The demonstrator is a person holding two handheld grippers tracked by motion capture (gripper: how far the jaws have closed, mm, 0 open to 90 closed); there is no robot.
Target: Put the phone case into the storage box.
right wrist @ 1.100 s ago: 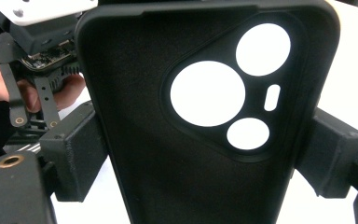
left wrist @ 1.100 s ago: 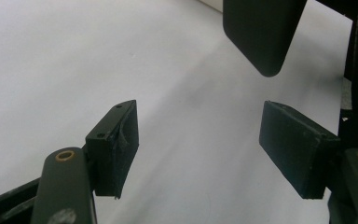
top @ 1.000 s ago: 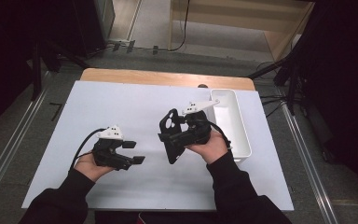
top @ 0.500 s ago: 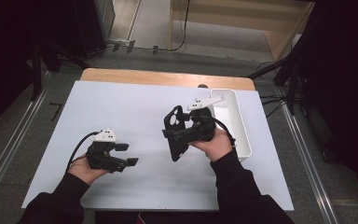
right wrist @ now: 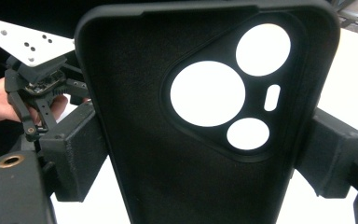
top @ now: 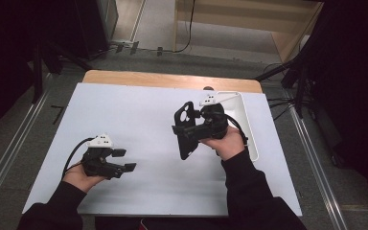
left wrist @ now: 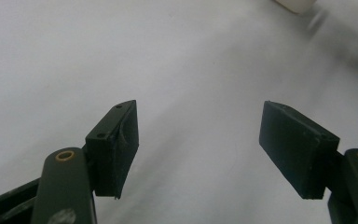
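Over on the left, the left gripper (top: pixel 124 160) sits low over the white table (top: pixel 139 120), jaws spread wide with nothing between them; its own view shows bare tabletop between the pads (left wrist: pixel 119 144). To the right, the right gripper (top: pixel 187 132) has its pads pressed on both long edges of a black phone case (right wrist: pixel 205 121), held clear above the table with the camera cutout uppermost, just beside the white tray (top: pixel 242 120). I'd judge the case is being carried or presented. Done well, that means keeping the squeeze even so the soft shell doesn't bow and pop out, and bringing the free gripper to a bare edge, away from the cutout.
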